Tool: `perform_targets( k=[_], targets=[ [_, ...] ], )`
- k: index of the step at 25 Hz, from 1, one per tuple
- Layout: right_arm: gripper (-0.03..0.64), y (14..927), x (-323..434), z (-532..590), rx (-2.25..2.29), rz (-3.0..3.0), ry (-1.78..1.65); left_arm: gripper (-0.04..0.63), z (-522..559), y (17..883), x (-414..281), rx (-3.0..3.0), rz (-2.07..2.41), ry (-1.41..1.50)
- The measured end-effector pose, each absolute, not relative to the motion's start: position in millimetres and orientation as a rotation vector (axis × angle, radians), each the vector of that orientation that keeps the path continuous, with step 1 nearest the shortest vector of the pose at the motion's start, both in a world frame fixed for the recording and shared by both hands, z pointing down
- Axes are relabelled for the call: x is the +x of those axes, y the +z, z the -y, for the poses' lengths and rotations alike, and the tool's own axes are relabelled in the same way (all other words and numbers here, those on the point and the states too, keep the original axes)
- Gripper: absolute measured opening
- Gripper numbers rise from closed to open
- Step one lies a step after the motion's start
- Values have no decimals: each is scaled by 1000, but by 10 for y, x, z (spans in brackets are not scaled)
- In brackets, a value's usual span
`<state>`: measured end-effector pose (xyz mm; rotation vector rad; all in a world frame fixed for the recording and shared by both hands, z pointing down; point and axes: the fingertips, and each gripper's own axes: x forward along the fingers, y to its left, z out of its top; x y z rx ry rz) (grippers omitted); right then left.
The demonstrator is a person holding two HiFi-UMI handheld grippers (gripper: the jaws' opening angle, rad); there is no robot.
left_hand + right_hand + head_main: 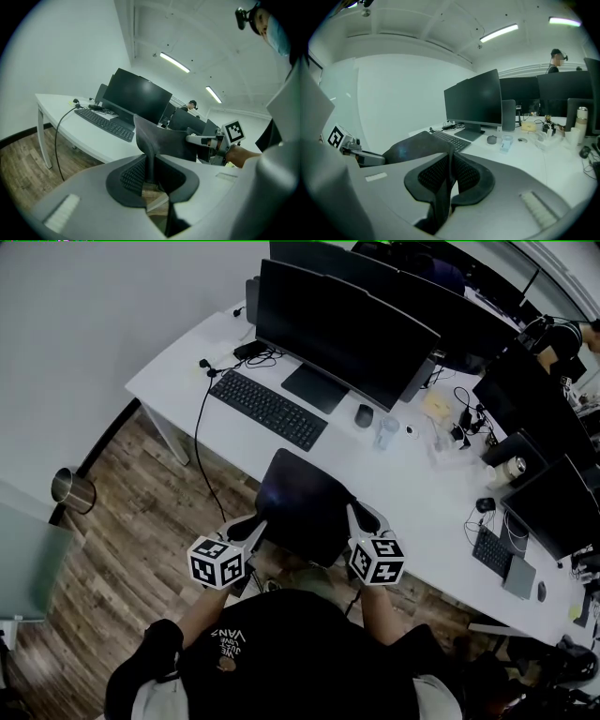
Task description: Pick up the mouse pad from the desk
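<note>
Your left gripper (255, 529) has its jaws clamped on the left edge of the dark mouse pad (305, 507), and your right gripper (359, 518) pinches the right edge likewise. The mouse pad spans between them at the table's (178, 381) near edge, before the keyboard (267, 409), seemingly lifted clear.

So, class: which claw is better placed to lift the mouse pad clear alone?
Probably right: the mouse pad runs fully through the right claw, but only partway into the left claw. Both are shut on it.
</note>
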<state>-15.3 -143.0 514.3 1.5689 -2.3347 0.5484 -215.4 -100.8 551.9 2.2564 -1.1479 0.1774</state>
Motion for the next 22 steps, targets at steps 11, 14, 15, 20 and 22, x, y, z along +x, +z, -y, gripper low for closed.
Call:
perform_targets(
  k=[11, 14, 15, 20, 22],
  targets=[
    [38, 5167, -208, 1348, 1556, 2350, 524, 57, 889, 5511, -2181, 2250, 1184, 153],
    [38, 5171, -211, 1348, 1554, 2354, 522, 57, 885, 5515, -2198, 2250, 1196, 154],
    [38, 5172, -214, 1352, 1553, 2356, 521, 57, 885, 5517, -2201, 2249, 1199, 153],
    [38, 5190, -205, 1371, 1555, 2357, 528, 57, 889, 5537, -2191, 2242, 1205, 153],
    [38, 5206, -190, 1370, 1560, 2354, 536, 57, 896, 5548, -2181, 2241, 1203, 154]
  ],
)
